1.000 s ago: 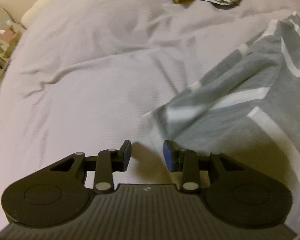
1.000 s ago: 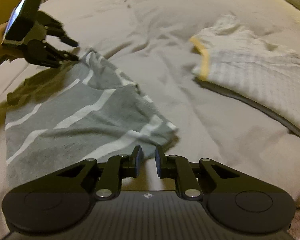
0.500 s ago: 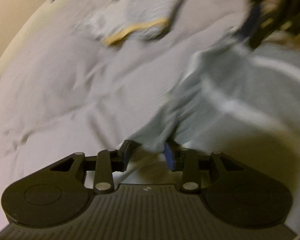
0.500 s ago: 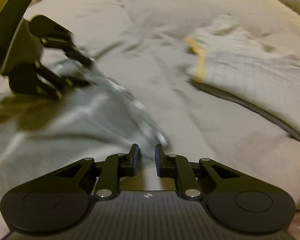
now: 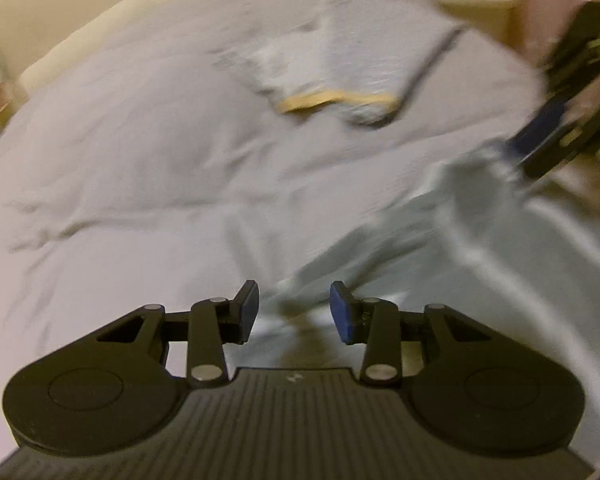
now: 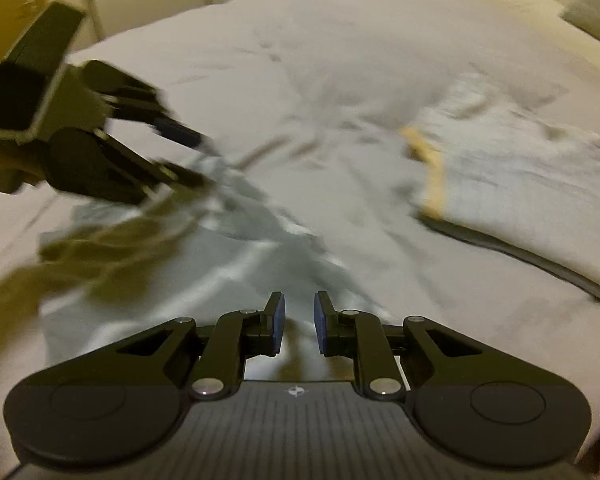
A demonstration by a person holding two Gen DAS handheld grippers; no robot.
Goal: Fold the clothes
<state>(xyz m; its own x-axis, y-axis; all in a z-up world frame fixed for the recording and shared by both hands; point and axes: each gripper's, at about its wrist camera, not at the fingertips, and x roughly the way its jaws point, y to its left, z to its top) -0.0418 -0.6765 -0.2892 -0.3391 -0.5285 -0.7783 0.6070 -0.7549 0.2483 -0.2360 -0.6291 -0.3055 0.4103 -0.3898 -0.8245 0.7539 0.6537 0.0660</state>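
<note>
In the left wrist view, the left gripper [image 5: 293, 310] sits nearest, its 2 blue-padded fingers [image 5: 342, 312] spread wide with a corner of the grey striped garment [image 5: 440, 248] lying between them, seemingly ungripped, though blur makes contact hard to judge. The garment stretches right and far across the pale bedsheet [image 5: 140, 168] to the right gripper [image 5: 512, 156]. In its own view, the right gripper's pads stand a narrow gap apart over the cloth; whether they pinch it I cannot tell. Farther off lies a white garment with a yellow band [image 5: 340, 98], well apart from the grey one. A pillow [image 6: 592, 4] sits at the far right.
</note>
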